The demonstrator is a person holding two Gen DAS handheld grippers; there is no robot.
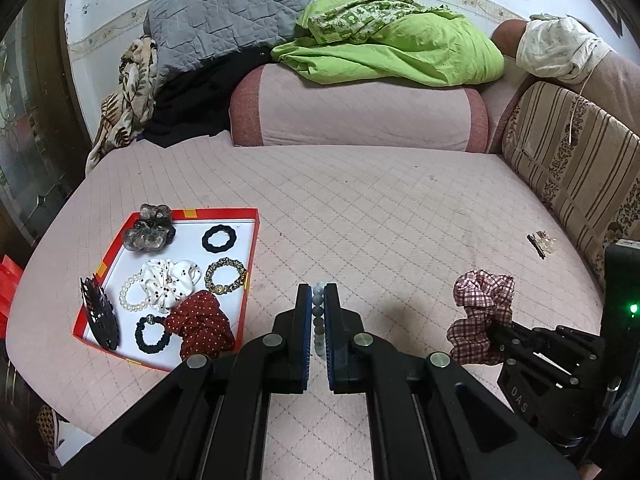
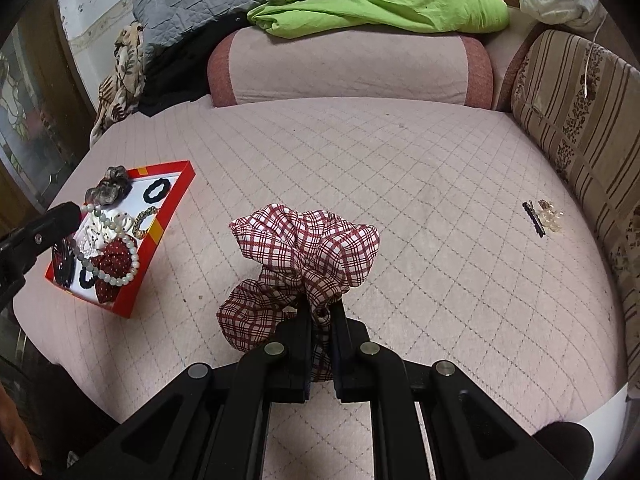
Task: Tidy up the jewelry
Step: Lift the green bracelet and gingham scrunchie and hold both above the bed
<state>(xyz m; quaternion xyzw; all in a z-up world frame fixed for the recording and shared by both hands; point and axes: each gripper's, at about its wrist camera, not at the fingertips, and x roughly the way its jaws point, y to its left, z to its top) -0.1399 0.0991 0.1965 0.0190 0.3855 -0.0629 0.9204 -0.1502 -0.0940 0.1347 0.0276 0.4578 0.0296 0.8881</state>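
My left gripper (image 1: 318, 292) is shut on a string of pale grey-green beads (image 1: 319, 316) squeezed between its blue pads. In the right wrist view that bead bracelet (image 2: 114, 252) hangs in a loop from the left gripper (image 2: 76, 210) above the red tray (image 2: 160, 232). The red tray (image 1: 224, 212) lies on the bed's left side and holds several scrunchies, hair ties, a pearl bracelet and a black claw clip. My right gripper (image 2: 322, 308) is shut on a red-and-white plaid scrunchie (image 2: 304, 252), lifted above the bed. The left wrist view shows that plaid scrunchie (image 1: 482, 312) at the right.
A small hair clip with clear beads (image 2: 542, 216) lies on the pink quilted bed (image 2: 400, 200) near its right side. A pink bolster (image 1: 356, 108), a green blanket (image 1: 400, 44) and a grey quilt (image 1: 224, 16) sit at the back. A striped cushion (image 1: 572, 164) lines the right edge.
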